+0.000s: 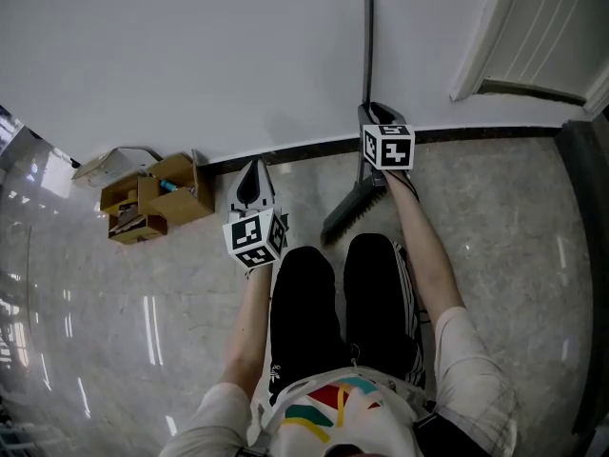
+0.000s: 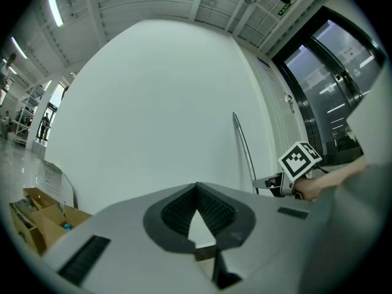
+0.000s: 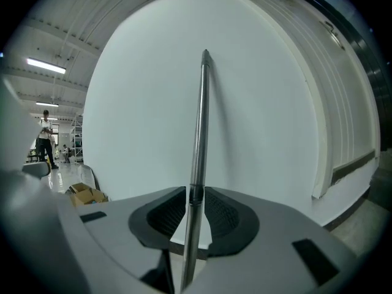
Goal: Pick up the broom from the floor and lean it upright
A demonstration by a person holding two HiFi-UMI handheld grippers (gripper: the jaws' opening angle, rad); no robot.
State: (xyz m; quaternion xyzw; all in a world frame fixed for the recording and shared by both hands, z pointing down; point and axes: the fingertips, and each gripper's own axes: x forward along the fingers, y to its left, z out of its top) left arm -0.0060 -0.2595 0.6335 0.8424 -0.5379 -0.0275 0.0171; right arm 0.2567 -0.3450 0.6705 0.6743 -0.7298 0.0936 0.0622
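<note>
The right tool (image 1: 374, 112) clamped the broom (image 1: 367, 36) by its near-vertical handle close to the wall (image 1: 219, 55), bristles on the floor (image 1: 495, 208); the left tool (image 1: 253, 181) hung alongside, closed and empty.

Left gripper (image 1: 254, 169) jaws together; right gripper (image 1: 369, 112) jaws clamped.

**White wall, glossy stone floor**

I see a plain white wall (image 1: 238, 55) meeting a pale, glossy marbled floor (image 1: 114, 331) along a dark baseboard (image 1: 476, 134). Open cardboard boxes (image 1: 152, 198) sit against the wall at the left. A white ribbed panel (image 1: 533, 27) stands at the right, with dark glass doors (image 2: 324, 90) beyond. Strip lights (image 2: 55, 8) run along the ceiling.
</note>
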